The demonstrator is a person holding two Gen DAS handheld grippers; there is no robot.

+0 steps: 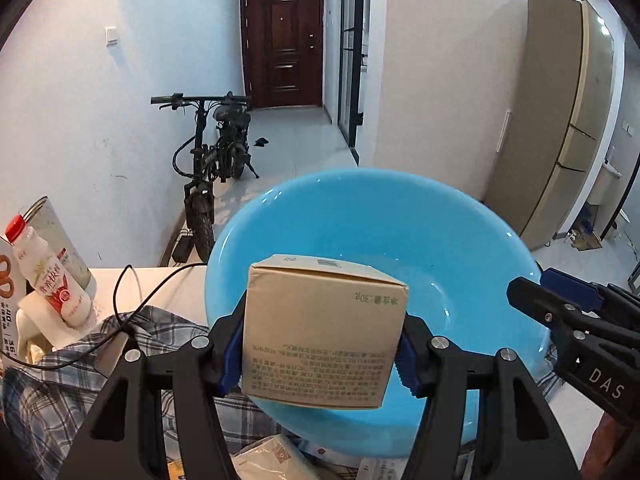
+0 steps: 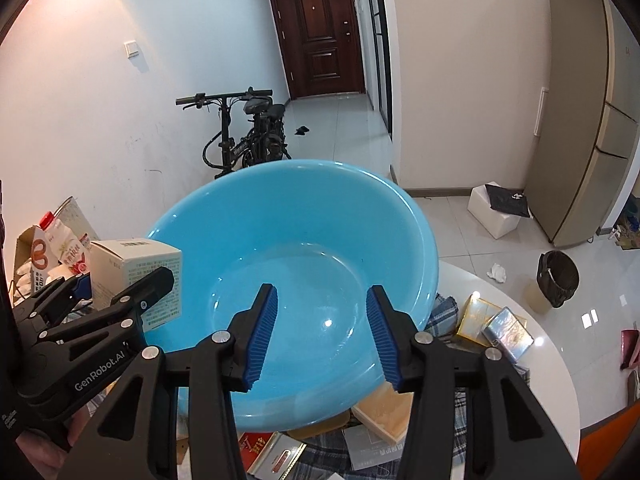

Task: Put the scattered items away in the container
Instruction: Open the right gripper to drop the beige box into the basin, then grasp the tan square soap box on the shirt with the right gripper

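I am looking at the blue basin (image 2: pixel 304 240) first, the biggest thing ahead of both tools: a round, glossy, sky-blue plastic bowl with a wide rim, tilted a little toward me and sitting on top of a clutter of flat boxes and a plaid cloth (image 1: pixel 80 364). Its inside is showing nothing but light glints.

My left gripper (image 1: pixel 320 348) is pinching a small cardboard box (image 1: pixel 320 332) by its two side faces, the blue pads pressing flat against them. The box is pale tan and cube-like, with a barcode on its top face and blocks of small grey print on the face turned toward me, the print reading upside down. It is hanging above the basin's near rim, just in front of the left tool's fingers; from the right wrist view it is sitting to the left of my right tool, over the basin's left edge.

My right gripper (image 2: pixel 322 334) is standing spread wide with nothing between its ribbed blue pads, pointing into the basin from just above its near rim.

Off to the left of the left tool, a white drink bottle (image 1: pixel 48 280) with a red cap is leaning against other packaging. To the right of the right tool, a silver foil pack (image 2: pixel 508 334) is lying on the white table (image 2: pixel 560 380).
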